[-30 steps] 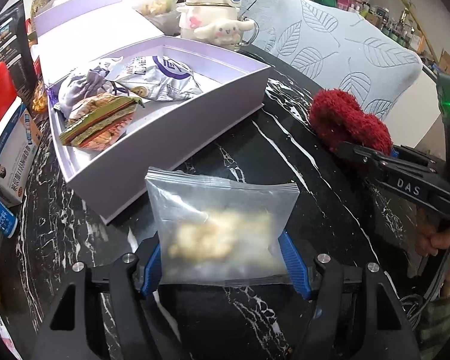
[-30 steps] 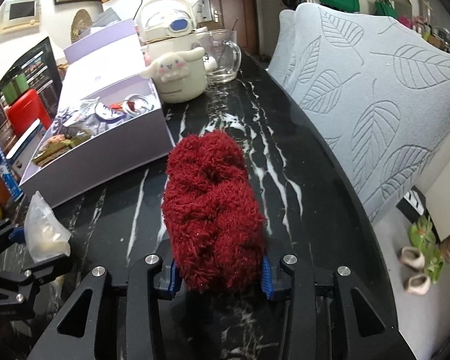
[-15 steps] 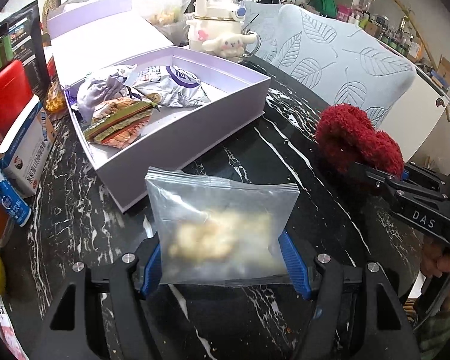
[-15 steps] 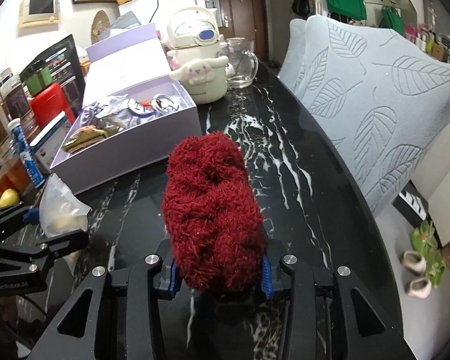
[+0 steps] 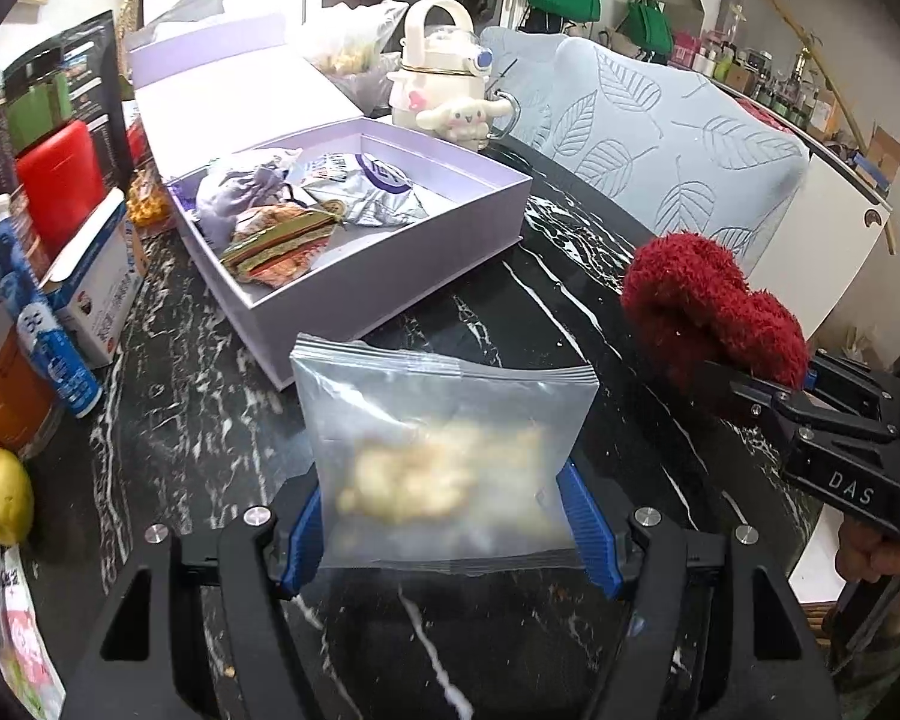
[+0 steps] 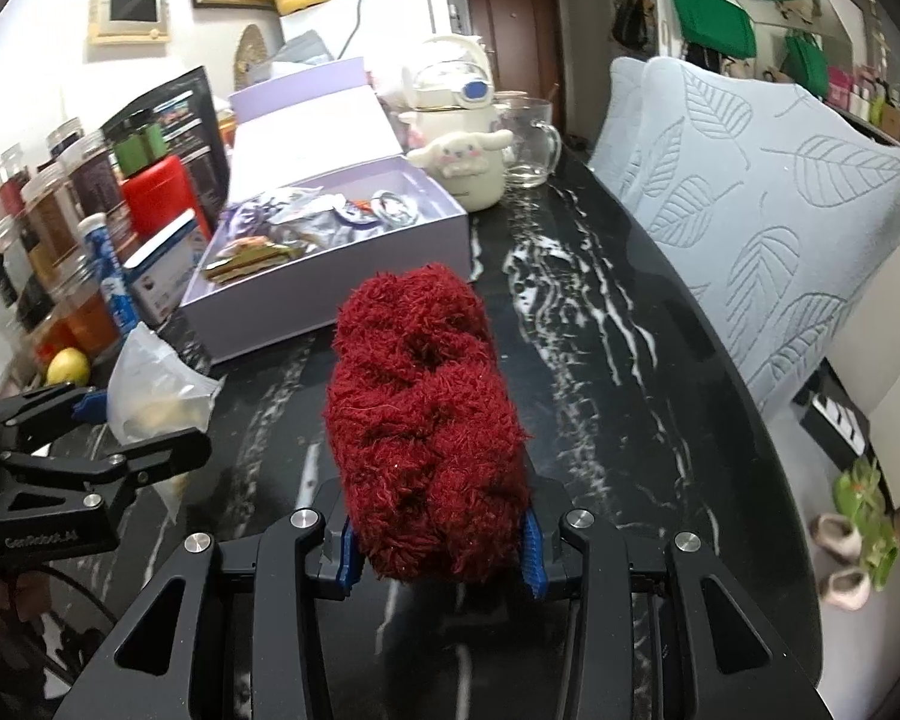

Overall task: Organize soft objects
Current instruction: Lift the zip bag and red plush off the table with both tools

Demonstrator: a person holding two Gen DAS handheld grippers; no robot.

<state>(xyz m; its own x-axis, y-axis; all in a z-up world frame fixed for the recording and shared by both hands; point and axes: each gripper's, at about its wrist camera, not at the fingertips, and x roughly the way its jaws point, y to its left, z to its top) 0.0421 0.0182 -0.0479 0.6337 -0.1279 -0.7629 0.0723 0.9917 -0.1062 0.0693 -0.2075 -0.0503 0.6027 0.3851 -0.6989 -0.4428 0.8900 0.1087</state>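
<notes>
My left gripper (image 5: 447, 531) is shut on a clear zip bag (image 5: 444, 444) of pale yellow lumps, held above the black marble table. My right gripper (image 6: 441, 546) is shut on a fluffy dark red bundle (image 6: 420, 414), also lifted off the table. Each gripper shows in the other's view: the red bundle (image 5: 708, 312) at the right, the zip bag (image 6: 156, 387) at the left. The open lilac box (image 5: 390, 276) lies ahead of both, with a foil packet (image 5: 366, 192), a lilac pouch (image 5: 240, 192) and a striped pouch (image 5: 276, 243) inside.
A cream kettle with a plush dog (image 5: 444, 90) and a glass mug (image 6: 528, 141) stand behind the box. Jars, a red can (image 6: 156, 198), a blue tube and a lemon (image 5: 0, 495) crowd the left edge. A leaf-patterned cushion (image 6: 750, 210) lines the right side.
Both grippers have drawn back and risen a little with their loads still held; the lilac box and kettle now look farther away in both views.
</notes>
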